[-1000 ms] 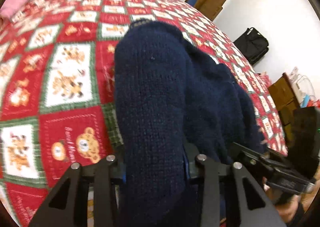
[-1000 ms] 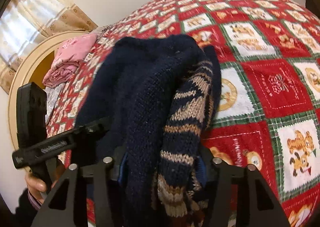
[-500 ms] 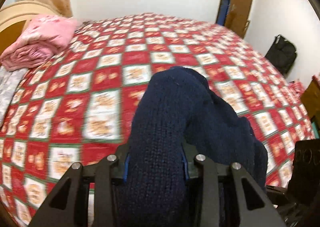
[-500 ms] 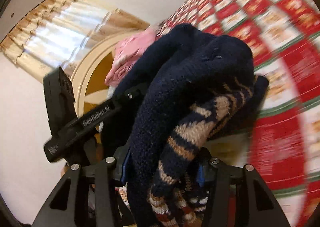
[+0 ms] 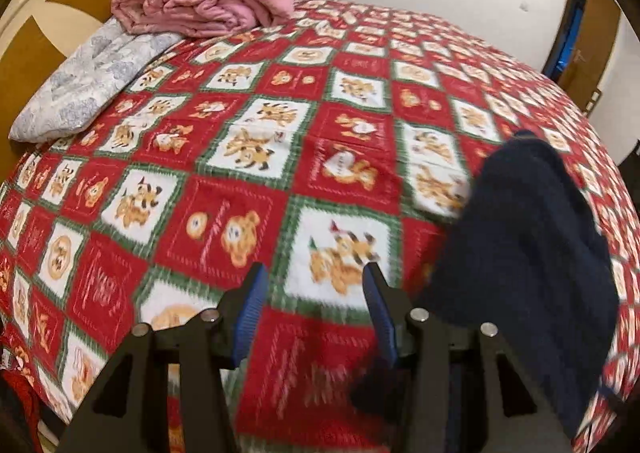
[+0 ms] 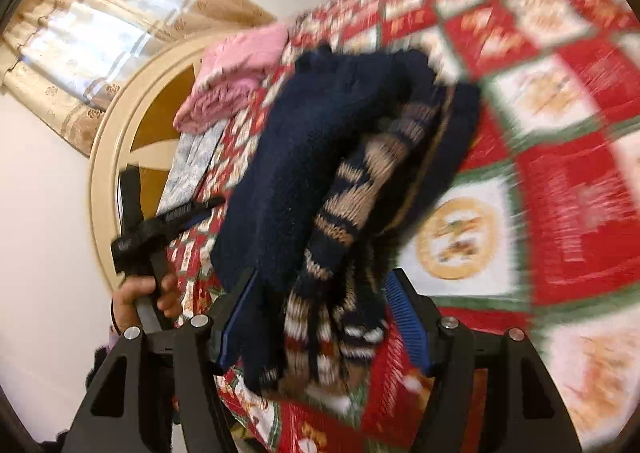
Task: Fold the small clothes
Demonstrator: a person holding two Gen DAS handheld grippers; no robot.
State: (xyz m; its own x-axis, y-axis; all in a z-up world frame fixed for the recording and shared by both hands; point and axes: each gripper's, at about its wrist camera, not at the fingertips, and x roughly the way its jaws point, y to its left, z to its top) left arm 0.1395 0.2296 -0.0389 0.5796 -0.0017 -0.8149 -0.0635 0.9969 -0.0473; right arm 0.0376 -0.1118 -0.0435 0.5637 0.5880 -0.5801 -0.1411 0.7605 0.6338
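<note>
A second ago both grippers clamped the navy sweater (image 5: 532, 221); now the left gripper (image 5: 316, 305) has let go, its jaws just opened and apart with only the red bedspread (image 5: 224, 213) between them. The sweater hangs between the right gripper's (image 6: 320, 317) just-opened jaws, their grip unclear. The left gripper's white lettering is unreadable.

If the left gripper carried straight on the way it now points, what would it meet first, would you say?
Most likely the red patchwork bedspread: the left gripper is empty and tilted down at it. The navy sweater lies to the side, out of line.
</note>
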